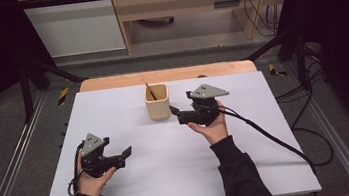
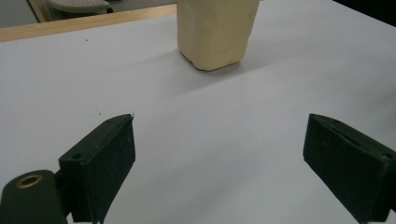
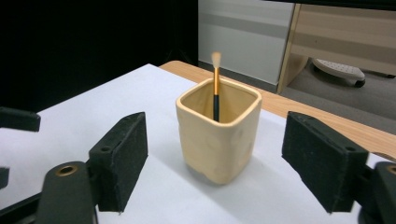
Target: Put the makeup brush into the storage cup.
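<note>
Both grippers are held wide open, empty: right gripper [image 1: 176,113] just at three o'clock of the cream square ceramic cup [image 1: 157,101], left gripper [image 1: 127,152] at seven o'clock, well apart. Inside the cup an orange-handled brush [image 3: 216,86] is stood upright.

The squarish cream cup [image 3: 218,140] looks like matt, slightly dimpled ceramic, the table's white top [image 1: 171,169] is smooth and matt with a bare wood edge at 12 o'clock, and both grippers' black jaw pads look like matt rubbery plastic.
</note>
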`<state>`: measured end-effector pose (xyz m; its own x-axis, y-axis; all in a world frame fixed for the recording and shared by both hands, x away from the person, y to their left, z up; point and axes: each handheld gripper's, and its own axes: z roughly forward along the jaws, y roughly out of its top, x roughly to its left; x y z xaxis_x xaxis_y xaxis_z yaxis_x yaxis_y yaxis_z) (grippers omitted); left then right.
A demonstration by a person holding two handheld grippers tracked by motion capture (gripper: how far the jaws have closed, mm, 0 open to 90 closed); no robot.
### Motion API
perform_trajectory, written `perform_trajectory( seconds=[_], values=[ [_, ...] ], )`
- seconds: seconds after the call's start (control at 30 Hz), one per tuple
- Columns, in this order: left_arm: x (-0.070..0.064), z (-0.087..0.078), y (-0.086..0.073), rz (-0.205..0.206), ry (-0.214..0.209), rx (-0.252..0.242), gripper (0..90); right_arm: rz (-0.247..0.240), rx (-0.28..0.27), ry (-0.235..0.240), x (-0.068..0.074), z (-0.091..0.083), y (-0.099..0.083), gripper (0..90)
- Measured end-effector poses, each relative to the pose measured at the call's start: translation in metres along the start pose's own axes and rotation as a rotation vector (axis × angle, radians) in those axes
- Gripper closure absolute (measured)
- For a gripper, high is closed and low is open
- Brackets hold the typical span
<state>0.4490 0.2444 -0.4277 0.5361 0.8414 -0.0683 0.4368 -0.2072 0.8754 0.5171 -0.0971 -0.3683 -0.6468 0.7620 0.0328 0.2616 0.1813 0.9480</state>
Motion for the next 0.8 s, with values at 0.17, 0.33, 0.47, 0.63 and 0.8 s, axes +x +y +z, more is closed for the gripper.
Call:
perform_trajectory(
  seconds=[0.17, 0.33, 0.47, 0.63, 0.8],
  values=[
    [0.0, 0.0, 0.0, 0.002, 0.002, 0.001, 8.7, -0.005, 0.015, -0.007, -0.002, -0.018, -0.008, 15.5],
    [0.0, 0.0, -0.001, 0.004, 0.003, 0.004, 8.7, 0.011, 0.029, -0.017, -0.006, -0.035, -0.022, 12.9],
    [0.0, 0.0, -0.002, 0.004, 0.004, 0.007, 8.7, 0.018, 0.043, -0.033, -0.011, -0.047, -0.034, 11.1],
    [0.0, 0.001, -0.003, 0.005, 0.006, 0.009, 8.7, 0.035, 0.053, -0.047, -0.021, -0.066, -0.047, 8.9],
    [-0.001, 0.001, -0.004, 0.016, 0.003, 0.015, 8.4, 0.056, 0.051, -0.071, -0.029, -0.083, -0.059, 7.2]
  ],
)
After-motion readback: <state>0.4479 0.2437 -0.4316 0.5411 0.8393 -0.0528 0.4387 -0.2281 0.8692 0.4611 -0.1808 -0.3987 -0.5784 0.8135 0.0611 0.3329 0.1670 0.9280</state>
